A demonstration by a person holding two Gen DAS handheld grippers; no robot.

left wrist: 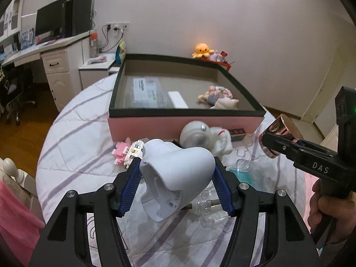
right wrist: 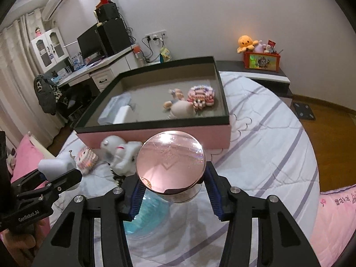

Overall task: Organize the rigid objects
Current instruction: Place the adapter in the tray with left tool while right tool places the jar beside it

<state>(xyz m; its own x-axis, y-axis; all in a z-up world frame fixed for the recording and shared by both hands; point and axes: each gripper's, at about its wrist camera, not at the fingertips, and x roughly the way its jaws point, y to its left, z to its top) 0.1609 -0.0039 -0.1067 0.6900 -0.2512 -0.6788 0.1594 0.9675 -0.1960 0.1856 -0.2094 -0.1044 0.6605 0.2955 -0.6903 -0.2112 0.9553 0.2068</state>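
**Both my grippers loaded, box straight ahead**

My left gripper (left wrist: 176, 178) is clamped on a white plastic housing (left wrist: 175, 169), its blue pads (left wrist: 133, 178) pressing both flanks, the hollow open end turned down toward me. My right gripper (right wrist: 171, 191) is clenched around a round jar with a rose-gold mirrored lid (right wrist: 170, 164); the lid faces up at my camera and the jar's glass body sits between the pads. From the left view the jar shows off to the right, lifted clear of the bedspread (left wrist: 73, 138).

Just below the right gripper lies a clear container with a teal base (right wrist: 144, 213). Beyond the left gripper's fingertips, on the bedspread, sit a pink-and-white block figure (left wrist: 126, 153) and a white astronaut figurine (left wrist: 200, 136), both close against the near wall of the pink box (left wrist: 155, 126).

The box is open, black-rimmed, directly ahead of both grippers. Inside it lie a flat clear packet (left wrist: 146, 91), a white bar (left wrist: 176, 99) and a small plush doll (left wrist: 217, 96). Farther off stands an orange plush octopus (left wrist: 203, 50).
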